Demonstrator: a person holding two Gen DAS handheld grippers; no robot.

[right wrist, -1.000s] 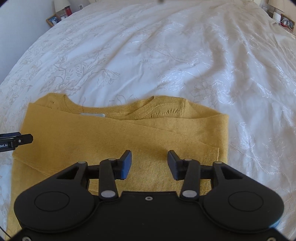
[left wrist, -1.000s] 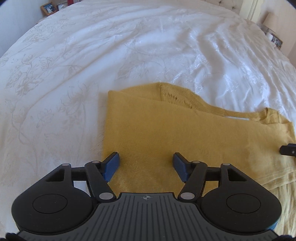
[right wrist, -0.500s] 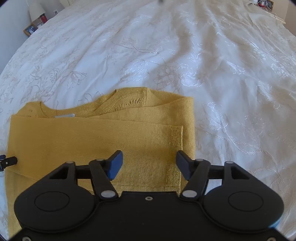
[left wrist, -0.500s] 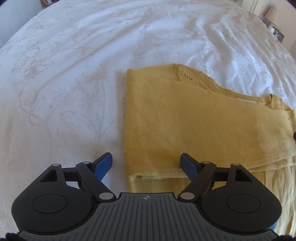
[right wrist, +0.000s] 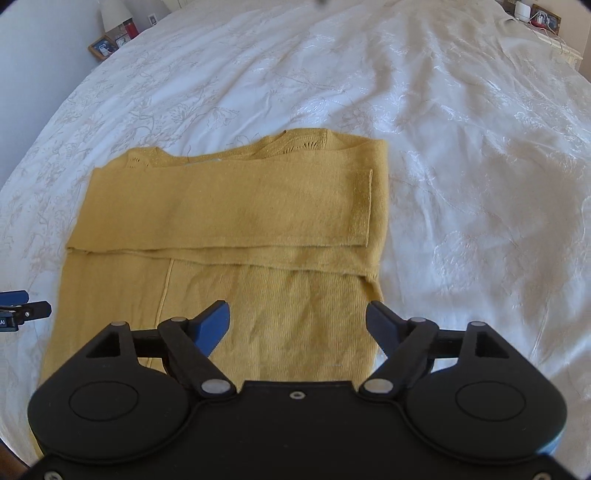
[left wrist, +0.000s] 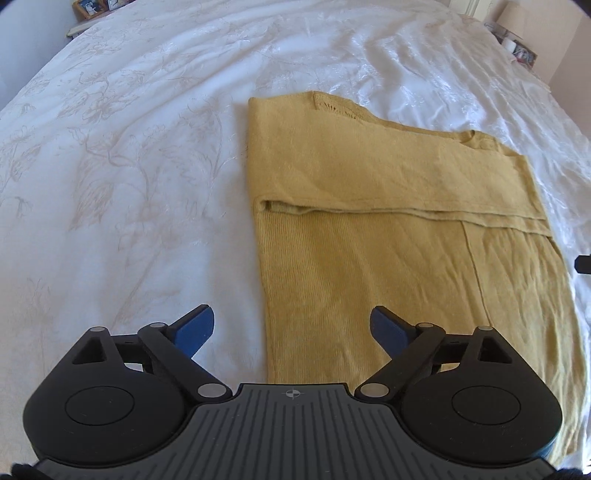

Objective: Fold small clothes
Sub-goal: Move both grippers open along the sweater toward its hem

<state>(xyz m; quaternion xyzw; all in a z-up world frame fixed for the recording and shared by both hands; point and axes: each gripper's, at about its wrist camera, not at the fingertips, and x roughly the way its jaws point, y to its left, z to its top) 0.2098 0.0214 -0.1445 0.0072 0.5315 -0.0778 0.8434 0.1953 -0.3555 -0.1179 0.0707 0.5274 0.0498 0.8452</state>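
A mustard-yellow knitted sweater (left wrist: pixel 388 229) lies flat on a white bedspread with a pale floral pattern (left wrist: pixel 129 166), its sleeves folded across the chest so that a band of doubled cloth runs over the upper half; the neckline points away from both cameras. Nothing else rests on the cloth or on the bedspread around it.

The left gripper (left wrist: pixel 291 326) hangs above the sweater's left edge near the hem, its blue-tipped jaws spread wide and holding nothing — one tip over bare bedspread, the other over the knit. The right gripper (right wrist: pixel 297 321) is likewise spread and empty, straddling the sweater's right edge low on the body.

The left wrist view alone shows the bedside corner at the far right, where a cream lamp (left wrist: pixel 515 14) stands among small items too blurred to name, and a framed picture (left wrist: pixel 86 4) at the far left. The right wrist view shows a folded sleeve's ribbed cuff (right wrist: pixel 362 206) lying near the right edge, plus a wooden-framed photograph (right wrist: pixel 104 47), a red candle jar (right wrist: pixel 129 28) and a white lamp base (right wrist: pixel 115 13) on the far-left nightstand — and the left gripper's tip poking in at the left border.
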